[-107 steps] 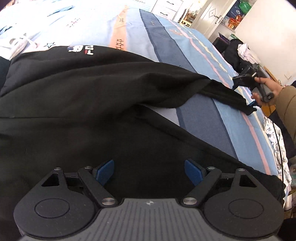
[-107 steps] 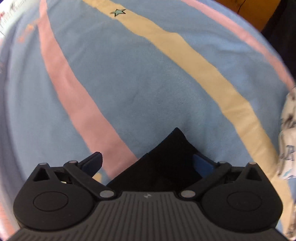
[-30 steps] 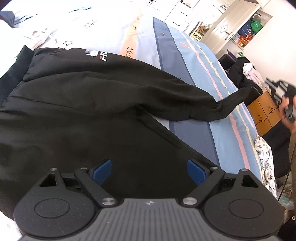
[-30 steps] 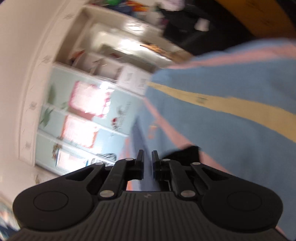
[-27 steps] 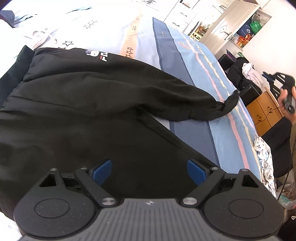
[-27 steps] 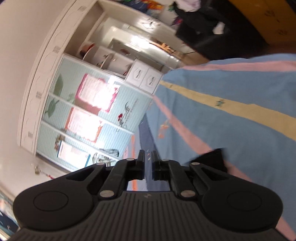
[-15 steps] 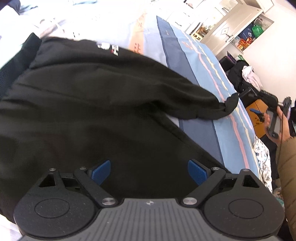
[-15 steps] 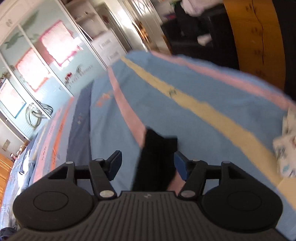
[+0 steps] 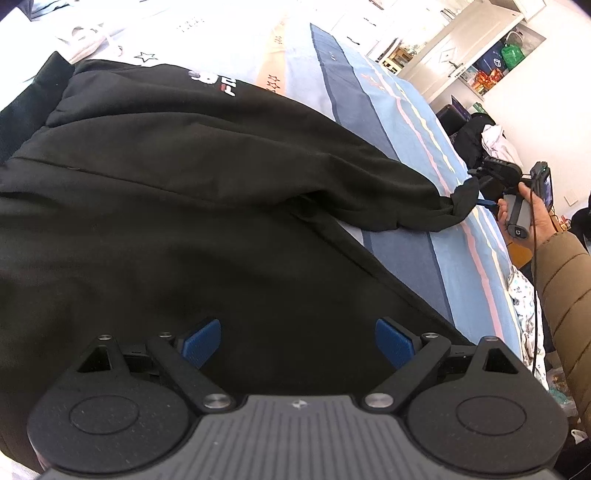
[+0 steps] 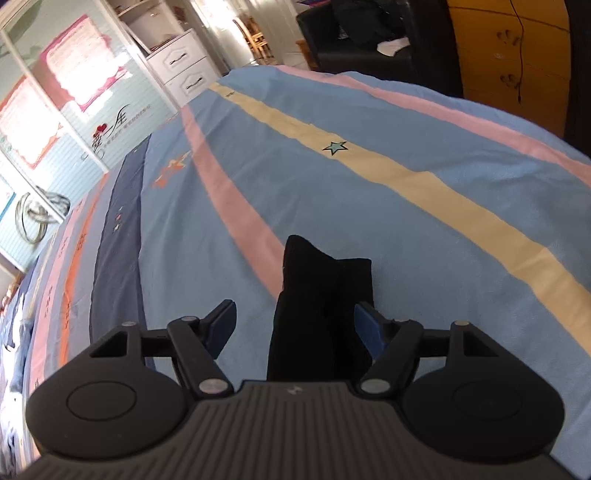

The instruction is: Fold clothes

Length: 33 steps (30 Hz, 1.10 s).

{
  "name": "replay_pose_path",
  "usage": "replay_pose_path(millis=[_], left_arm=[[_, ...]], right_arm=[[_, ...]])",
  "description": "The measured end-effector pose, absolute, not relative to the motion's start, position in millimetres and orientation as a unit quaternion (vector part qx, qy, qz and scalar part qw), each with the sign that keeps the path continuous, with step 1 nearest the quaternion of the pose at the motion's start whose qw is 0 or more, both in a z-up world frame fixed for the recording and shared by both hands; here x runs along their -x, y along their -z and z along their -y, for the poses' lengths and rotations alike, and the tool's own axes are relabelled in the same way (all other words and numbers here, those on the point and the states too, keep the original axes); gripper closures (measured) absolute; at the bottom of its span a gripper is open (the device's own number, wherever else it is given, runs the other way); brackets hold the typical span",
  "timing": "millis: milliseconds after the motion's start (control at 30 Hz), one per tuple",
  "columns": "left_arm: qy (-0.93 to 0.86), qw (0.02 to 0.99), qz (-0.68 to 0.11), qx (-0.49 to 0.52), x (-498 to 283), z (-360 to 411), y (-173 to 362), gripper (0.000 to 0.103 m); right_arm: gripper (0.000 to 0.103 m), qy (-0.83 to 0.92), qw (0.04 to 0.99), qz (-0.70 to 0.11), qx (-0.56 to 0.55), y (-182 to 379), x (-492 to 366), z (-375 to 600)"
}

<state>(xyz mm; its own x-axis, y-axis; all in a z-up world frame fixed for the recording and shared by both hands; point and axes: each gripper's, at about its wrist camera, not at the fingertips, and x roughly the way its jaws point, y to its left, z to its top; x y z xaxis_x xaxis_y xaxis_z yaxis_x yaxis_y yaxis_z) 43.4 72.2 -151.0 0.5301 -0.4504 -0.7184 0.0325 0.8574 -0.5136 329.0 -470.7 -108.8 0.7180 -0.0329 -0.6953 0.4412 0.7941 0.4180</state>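
Right hand-held gripper (image 10: 295, 326) opening astride black cuff (image 10: 325, 291); left hand-held gripper (image 9: 297, 341) released

"SWEET WEDDING" on wardrobe door (image 10: 122, 122)

**Bright daylight, blown highlights, strong fisheye bend**

You are working in strong daylight. In your left wrist view the far end of the bedspread (image 9: 229, 33) is washed out to near white, and the black sweatshirt (image 9: 184, 177) reads as a dark mass with only faint fold detail. Both views are sharp in the middle and free of motion blur. In your right wrist view glare bleaches the wardrobe doors (image 10: 70, 96), and the stripes on the bedspread curve toward the edges, where the corners go soft and dark.
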Motion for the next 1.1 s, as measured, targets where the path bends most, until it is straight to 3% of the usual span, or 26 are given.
replay_pose_path(millis=[33, 100, 167, 333, 500, 933, 1100], left_arm=[[0.141, 0.845, -0.463, 0.226, -43.7, -72.8, 151.3, 0.011], [0.140, 0.845, -0.463, 0.228, -43.8, -74.4, 151.8, 0.011], [0.139, 0.845, -0.463, 0.230, -43.6, -76.0, 152.5, 0.011], [0.141, 0.843, -0.460, 0.240, -43.2, -81.7, 152.2, 0.010], [0.147, 0.841, -0.453, 0.254, -39.3, -89.0, 151.9, 0.010], [0.130, 0.863, -0.417, 0.254, -27.3, -106.5, 117.6, 0.009], [0.146, 0.861, -0.424, 0.241, -24.7, -91.3, 112.7, 0.009]], right_arm=[[0.038, 0.136, 0.880, -0.350, -0.290, 111.4, -332.4, 470.2], [0.078, 0.139, 0.881, -0.353, -0.282, 116.4, -340.4, 468.4], [0.092, 0.152, 0.873, -0.375, -0.274, 123.9, -349.2, 467.6], [0.093, 0.145, 0.878, -0.349, -0.294, 120.2, -339.4, 466.0], [0.093, 0.081, 0.892, -0.309, -0.319, 80.4, -323.5, 450.1], [0.093, -0.093, 0.902, -0.136, -0.400, -103.5, -295.3, 387.6], [0.093, -0.027, 0.901, -0.126, -0.415, -78.5, -241.4, 478.9]])
